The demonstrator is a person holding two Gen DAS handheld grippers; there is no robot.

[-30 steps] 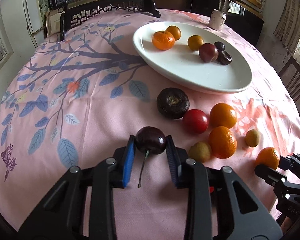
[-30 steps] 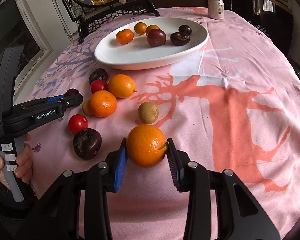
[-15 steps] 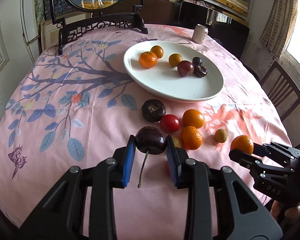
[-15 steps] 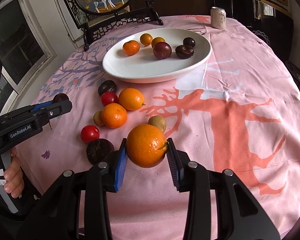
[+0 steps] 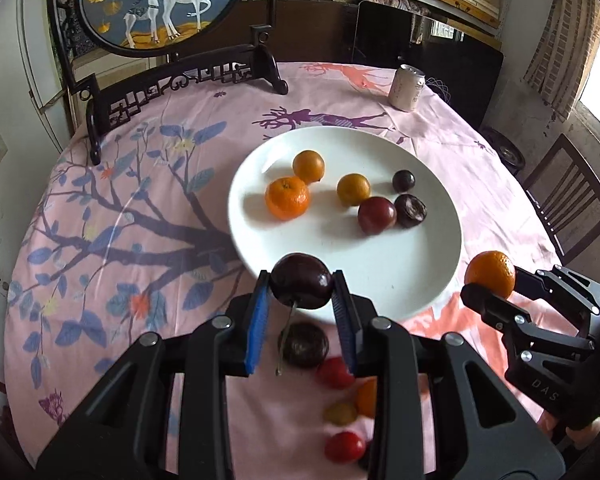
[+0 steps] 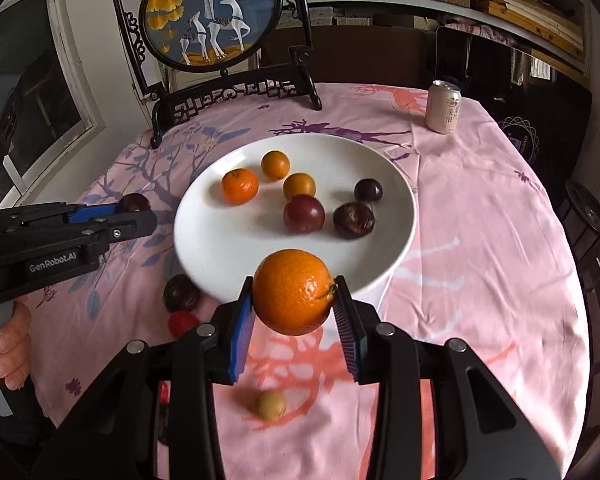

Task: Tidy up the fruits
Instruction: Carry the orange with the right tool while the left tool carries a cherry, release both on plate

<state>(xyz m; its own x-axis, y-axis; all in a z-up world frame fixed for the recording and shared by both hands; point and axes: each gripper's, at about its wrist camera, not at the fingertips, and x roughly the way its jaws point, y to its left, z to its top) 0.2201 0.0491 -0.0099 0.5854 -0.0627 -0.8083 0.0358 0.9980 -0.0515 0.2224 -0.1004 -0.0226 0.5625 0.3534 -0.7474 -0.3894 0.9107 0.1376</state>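
Our left gripper (image 5: 301,300) clamps a dark cherry (image 5: 302,285) between its blue pads, stem hanging down, held in the air just short of the near rim of the white plate (image 5: 400,280) ahead. Our right gripper (image 6: 294,312) grips an orange (image 6: 294,291) the same way, poised at the plate's near edge. Six small fruits already lie on the plate beyond both grippers, while a dark passion fruit (image 5: 304,345) and red fruits (image 5: 334,373) rest on the surface below the left gripper.

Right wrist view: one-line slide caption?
Right gripper holds an orange above the white plate's near rim.
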